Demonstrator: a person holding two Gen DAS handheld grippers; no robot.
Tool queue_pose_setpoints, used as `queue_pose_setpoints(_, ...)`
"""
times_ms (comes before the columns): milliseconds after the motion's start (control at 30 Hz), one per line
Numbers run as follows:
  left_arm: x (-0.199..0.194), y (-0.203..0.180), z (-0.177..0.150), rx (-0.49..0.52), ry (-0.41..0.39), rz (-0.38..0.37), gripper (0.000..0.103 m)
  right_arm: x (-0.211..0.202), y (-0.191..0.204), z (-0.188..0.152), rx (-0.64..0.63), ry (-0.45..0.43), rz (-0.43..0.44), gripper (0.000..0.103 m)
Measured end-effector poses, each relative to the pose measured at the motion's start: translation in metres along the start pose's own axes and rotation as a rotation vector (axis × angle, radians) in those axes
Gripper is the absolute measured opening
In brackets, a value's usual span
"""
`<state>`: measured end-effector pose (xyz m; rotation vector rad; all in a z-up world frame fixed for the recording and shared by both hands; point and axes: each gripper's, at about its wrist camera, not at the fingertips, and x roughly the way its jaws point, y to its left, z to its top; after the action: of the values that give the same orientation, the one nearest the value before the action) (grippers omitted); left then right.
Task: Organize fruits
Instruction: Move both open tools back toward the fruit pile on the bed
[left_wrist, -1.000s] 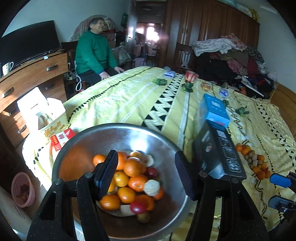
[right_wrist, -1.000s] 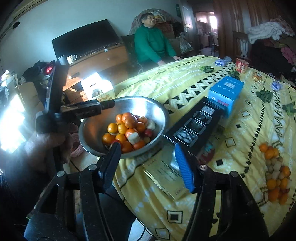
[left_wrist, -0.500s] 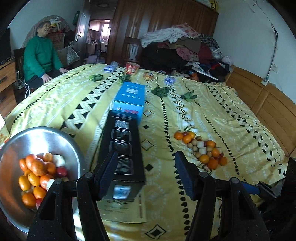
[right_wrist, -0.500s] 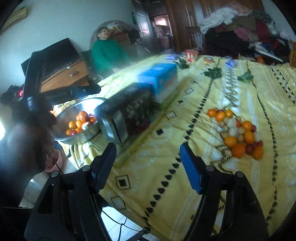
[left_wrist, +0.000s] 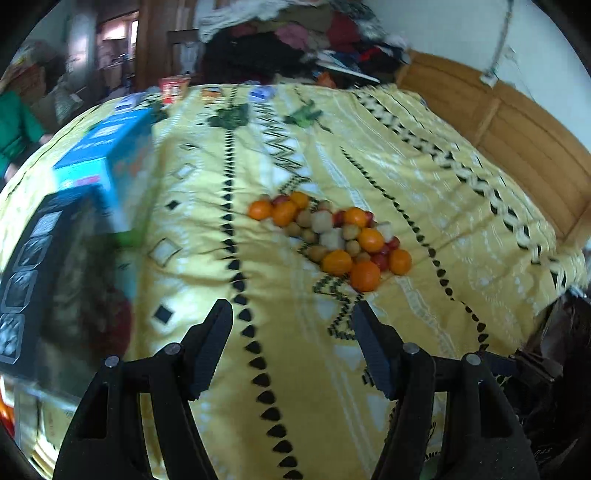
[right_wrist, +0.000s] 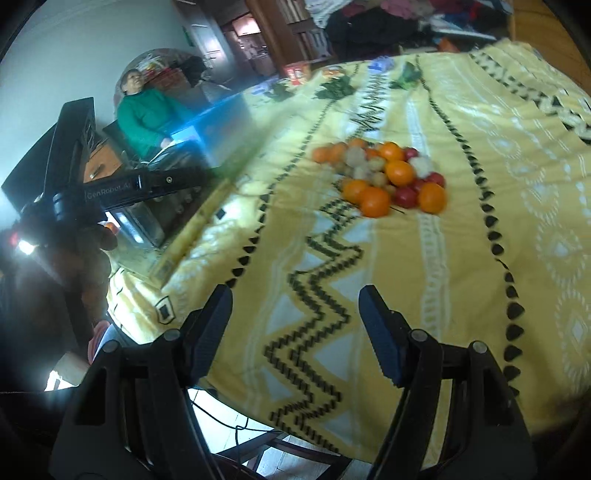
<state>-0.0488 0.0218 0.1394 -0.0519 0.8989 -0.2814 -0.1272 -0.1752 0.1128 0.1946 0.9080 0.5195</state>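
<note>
We have both tools aimed at the fruit pile lying loose on the yellow bedspread, right of the blue box and black box. The left gripper and right gripper are spread wide and carry nothing, well short of the pile. For a clean pick, we judge it best to take an orange at the near edge, straddling it so its neighbours do not roll
</note>
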Motion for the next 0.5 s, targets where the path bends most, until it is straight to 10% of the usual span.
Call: queue_pose_setpoints(500, 0.09, -0.003, 0.013, -0.033, 0.111, 0.003, 0.058, 0.055, -0.066, 0.035, 0.131, 0.023, 0.014, 0.047)
